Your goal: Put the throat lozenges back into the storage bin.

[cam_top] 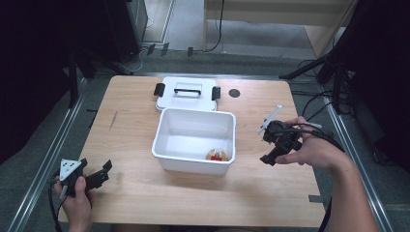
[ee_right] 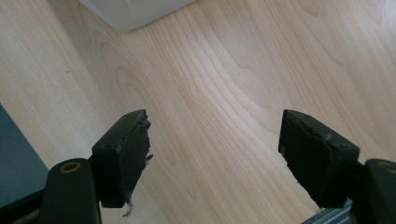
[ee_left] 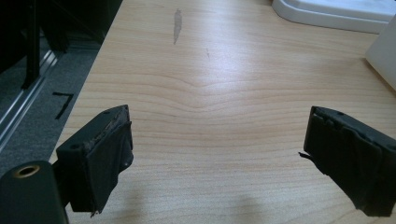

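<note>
A white open bin (cam_top: 194,140) sits mid-table, a small round red-and-yellow item (cam_top: 217,155) in its 5 o'clock corner. Its black-handled lid (cam_top: 187,93) lies flat, touching at 12 o'clock. The pale wood table (cam_top: 135,188) stands over grey floor. Left gripper (cam_top: 99,176) at 8 o'clock and right gripper (cam_top: 270,150) at 3 o'clock both gape, empty.

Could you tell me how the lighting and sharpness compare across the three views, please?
High view: the table is evenly lit, the surroundings fall to near black, and the small item in the white bin is too soft to identify. Left gripper view: bright glare on the wood between the left claw jaws, soft shadows below. Right gripper view: even light, sharp grain, right claw jaws slightly soft.
</note>
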### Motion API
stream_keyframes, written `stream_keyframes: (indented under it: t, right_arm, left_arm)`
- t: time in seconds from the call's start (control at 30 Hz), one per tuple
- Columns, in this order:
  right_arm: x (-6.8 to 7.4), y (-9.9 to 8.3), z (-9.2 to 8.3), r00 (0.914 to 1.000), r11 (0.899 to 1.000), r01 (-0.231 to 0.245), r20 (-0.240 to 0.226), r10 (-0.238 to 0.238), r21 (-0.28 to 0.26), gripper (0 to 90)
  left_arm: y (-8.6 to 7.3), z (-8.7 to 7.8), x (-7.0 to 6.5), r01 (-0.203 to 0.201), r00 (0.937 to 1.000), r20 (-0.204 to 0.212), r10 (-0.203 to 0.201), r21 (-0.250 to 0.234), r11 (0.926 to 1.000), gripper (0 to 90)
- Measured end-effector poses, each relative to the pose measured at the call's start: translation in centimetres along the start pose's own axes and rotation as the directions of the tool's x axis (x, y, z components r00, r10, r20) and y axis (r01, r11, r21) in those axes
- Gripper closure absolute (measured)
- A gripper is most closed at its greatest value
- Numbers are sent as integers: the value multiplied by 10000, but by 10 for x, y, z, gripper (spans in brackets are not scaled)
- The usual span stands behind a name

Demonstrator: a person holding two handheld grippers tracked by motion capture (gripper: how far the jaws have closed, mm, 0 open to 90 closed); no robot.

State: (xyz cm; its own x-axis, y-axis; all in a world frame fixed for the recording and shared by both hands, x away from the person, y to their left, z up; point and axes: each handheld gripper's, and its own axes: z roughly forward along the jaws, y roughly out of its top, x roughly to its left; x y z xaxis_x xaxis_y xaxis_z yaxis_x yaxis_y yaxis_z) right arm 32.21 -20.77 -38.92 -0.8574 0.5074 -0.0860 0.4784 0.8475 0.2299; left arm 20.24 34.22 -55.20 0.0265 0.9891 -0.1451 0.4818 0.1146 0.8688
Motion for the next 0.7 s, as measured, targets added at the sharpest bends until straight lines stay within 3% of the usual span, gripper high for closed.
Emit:
stream_keyframes:
  t: [0.2, 0.3, 0.4, 0.57, 0.7]
  right_arm:
    - [-4, -26, 18, 9951, 9928, -960, 175, 975, -719, 250]
    - [-4, -41, 26, 9900, 9814, -1384, 84, 1407, -1330, 238]
    - [-5, -56, 35, 9819, 9609, -1848, 18, 1892, -2061, 237]
    - [-5, -78, 50, 9602, 9137, -2663, -13, 2794, -3068, 240]
    - [-3, -95, 59, 9357, 8623, -3264, -29, 3529, -3871, 250]
  left_arm:
    - [0, 0, 0, -5, 10000, 7, 5, 0, 10000, 85]
    - [0, 0, 0, -9, 10000, 4, 9, 1, 10000, 85]
    - [0, 0, 0, -38, 10000, 0, 38, 11, 10000, 85]
    - [0, 0, 0, -7, 10000, -3, 7, -15, 10000, 85]
    - [0, 0, 0, -24, 10000, -13, 24, -3, 10000, 85]
